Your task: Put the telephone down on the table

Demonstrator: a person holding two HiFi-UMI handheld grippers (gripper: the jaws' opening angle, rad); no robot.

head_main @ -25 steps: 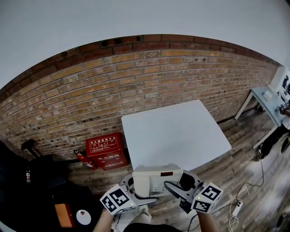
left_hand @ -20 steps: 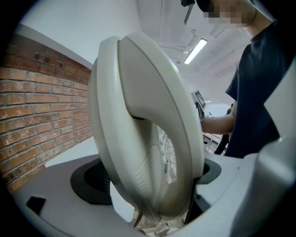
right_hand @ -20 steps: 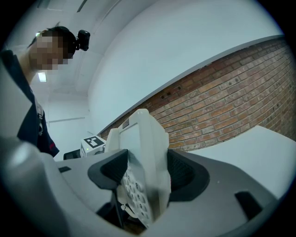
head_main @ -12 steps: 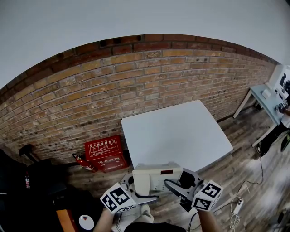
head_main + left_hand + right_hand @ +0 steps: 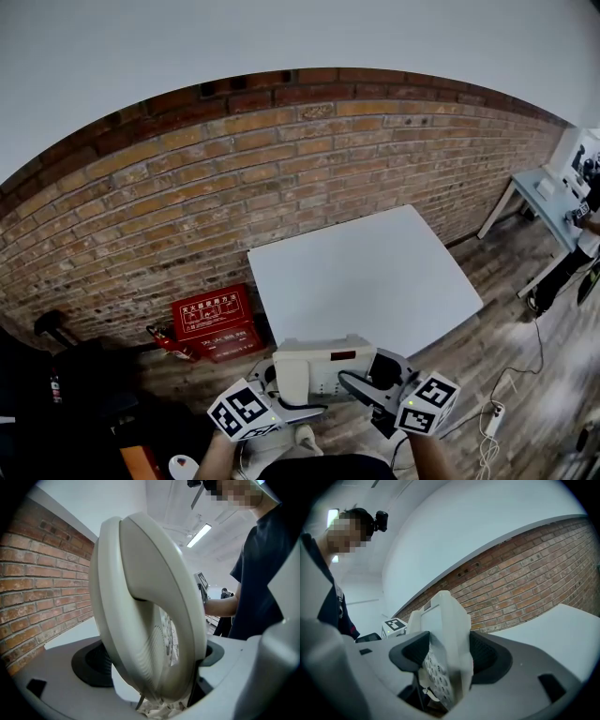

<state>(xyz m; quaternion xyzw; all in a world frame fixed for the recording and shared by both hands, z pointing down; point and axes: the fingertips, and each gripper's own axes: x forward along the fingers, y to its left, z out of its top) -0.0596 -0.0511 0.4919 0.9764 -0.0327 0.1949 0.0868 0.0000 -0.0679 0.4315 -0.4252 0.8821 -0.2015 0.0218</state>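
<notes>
A cream desk telephone [image 5: 323, 367] with its handset on the cradle hangs in the air just short of the near edge of the white table [image 5: 366, 277]. My left gripper [image 5: 285, 392] is shut on its handset side and my right gripper [image 5: 371, 382] is shut on its keypad side. In the left gripper view the handset [image 5: 145, 616] fills the gap between the jaws of the left gripper [image 5: 151, 670]. In the right gripper view the telephone's body [image 5: 446, 634] stands on edge, with the right gripper [image 5: 447, 657] clamped on it and the keypad facing down-left.
A brick wall [image 5: 281, 178] runs behind the table. A red box [image 5: 214, 322] and a fire extinguisher [image 5: 169, 339] sit on the wooden floor to the table's left. A second table [image 5: 551, 202] stands at far right. A cable and power strip [image 5: 487, 433] lie on the floor.
Both grippers keep their hold on the telephone in nearly the same spot before the table edge. Only the head view has drifted slightly.
</notes>
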